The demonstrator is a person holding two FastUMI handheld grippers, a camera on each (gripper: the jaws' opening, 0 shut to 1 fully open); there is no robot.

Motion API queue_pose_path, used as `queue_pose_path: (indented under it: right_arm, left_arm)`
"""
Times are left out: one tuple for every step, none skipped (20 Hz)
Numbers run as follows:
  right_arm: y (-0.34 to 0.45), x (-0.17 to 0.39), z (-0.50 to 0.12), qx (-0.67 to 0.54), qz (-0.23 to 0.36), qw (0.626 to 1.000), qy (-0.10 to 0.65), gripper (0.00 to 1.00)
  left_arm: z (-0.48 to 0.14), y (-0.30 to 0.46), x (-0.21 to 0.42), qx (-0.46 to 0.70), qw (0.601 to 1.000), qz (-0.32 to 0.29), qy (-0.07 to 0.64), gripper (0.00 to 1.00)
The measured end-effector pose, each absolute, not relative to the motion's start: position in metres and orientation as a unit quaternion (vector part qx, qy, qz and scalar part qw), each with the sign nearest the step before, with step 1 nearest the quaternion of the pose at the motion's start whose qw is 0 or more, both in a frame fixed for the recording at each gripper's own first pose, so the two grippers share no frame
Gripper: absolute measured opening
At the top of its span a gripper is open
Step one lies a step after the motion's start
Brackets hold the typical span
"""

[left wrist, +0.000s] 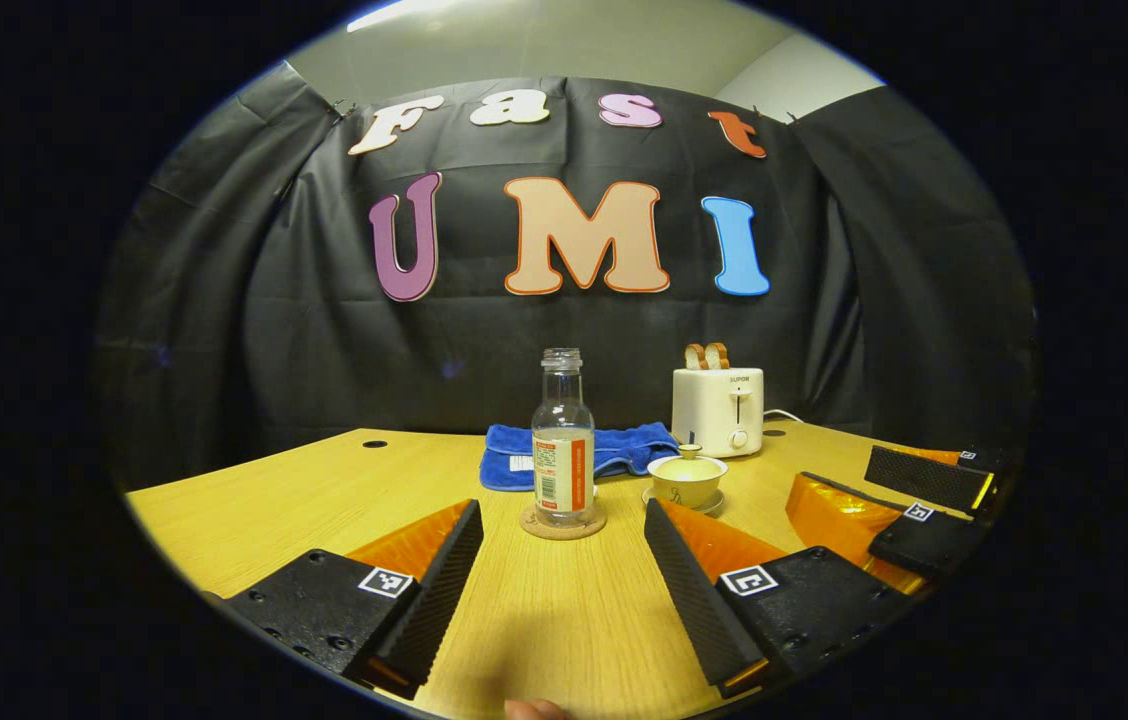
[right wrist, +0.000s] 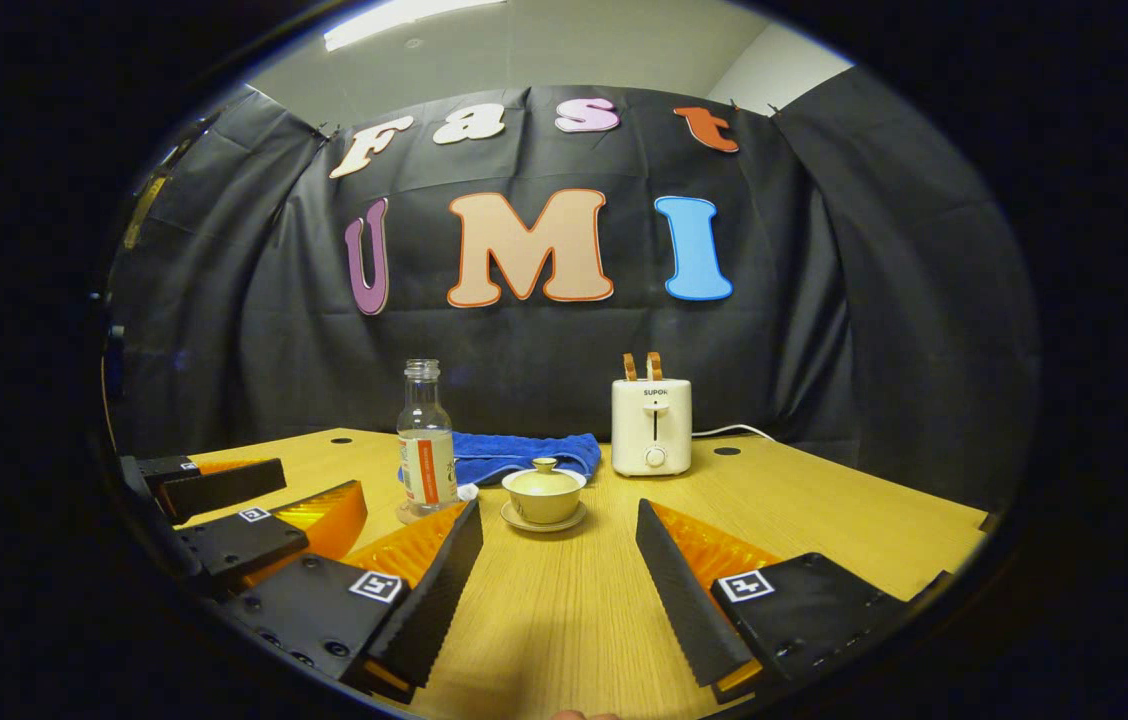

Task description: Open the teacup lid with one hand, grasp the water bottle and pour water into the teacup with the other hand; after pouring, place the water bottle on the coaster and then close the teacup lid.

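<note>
On the desk (left wrist: 274,500), the water bottle (left wrist: 563,440) stands on its coaster (left wrist: 562,524), beside the lidded teacup (right wrist: 544,492). Both grippers, left gripper (left wrist: 564,580) and right gripper (right wrist: 554,580), hang spread and empty (nothing grasped); pinch the lid knob squarely, then lift straight up

A clear, uncapped bottle (left wrist: 563,450) stood upright on a round coaster (left wrist: 563,524). Just beside it sat the lidded teacup (left wrist: 687,479) on its saucer.

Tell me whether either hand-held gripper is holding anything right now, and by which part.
Nothing is held. The left hand-held gripper and the right hand-held gripper are both open over the table.
</note>
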State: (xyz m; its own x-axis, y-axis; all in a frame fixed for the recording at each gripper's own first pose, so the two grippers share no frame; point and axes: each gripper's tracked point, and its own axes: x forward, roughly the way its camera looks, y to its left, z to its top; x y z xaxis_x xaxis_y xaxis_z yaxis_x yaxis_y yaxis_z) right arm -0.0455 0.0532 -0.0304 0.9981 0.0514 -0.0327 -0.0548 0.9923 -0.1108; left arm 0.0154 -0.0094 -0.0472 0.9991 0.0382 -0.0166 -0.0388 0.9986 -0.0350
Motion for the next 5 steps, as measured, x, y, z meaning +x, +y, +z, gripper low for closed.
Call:
queue_pose_path:
  right_arm:
    - [0.0557, -0.0462, -0.0306, -0.056, 0.029, 0.998, 0.016, 0.97]
    - [0.0549, -0.0468, -0.0304, -0.055, 0.027, 0.998, 0.015, 0.95]
    - [0.054, -0.0459, -0.0304, -0.057, 0.027, 0.998, 0.015, 0.95]
    - [0.0541, -0.0461, -0.031, -0.056, 0.027, 0.998, 0.015, 1.0]
    - [0.0543, -0.0466, -0.0307, -0.057, 0.026, 0.998, 0.015, 0.98]
  left_arm:
    - [-0.0469, -0.0146, 0.0143, -0.017, 1.0, 0.013, 0.007, 0.95]
    - [-0.047, -0.0148, 0.015, -0.016, 1.0, 0.015, 0.006, 0.95]
    - [-0.047, -0.0137, 0.0138, -0.018, 1.0, 0.015, 0.007, 0.94]
    - [-0.0458, -0.0136, 0.0148, -0.018, 1.0, 0.016, 0.006, 0.94]
    - [-0.0466, -0.0139, 0.0149, -0.017, 1.0, 0.016, 0.007, 0.94]
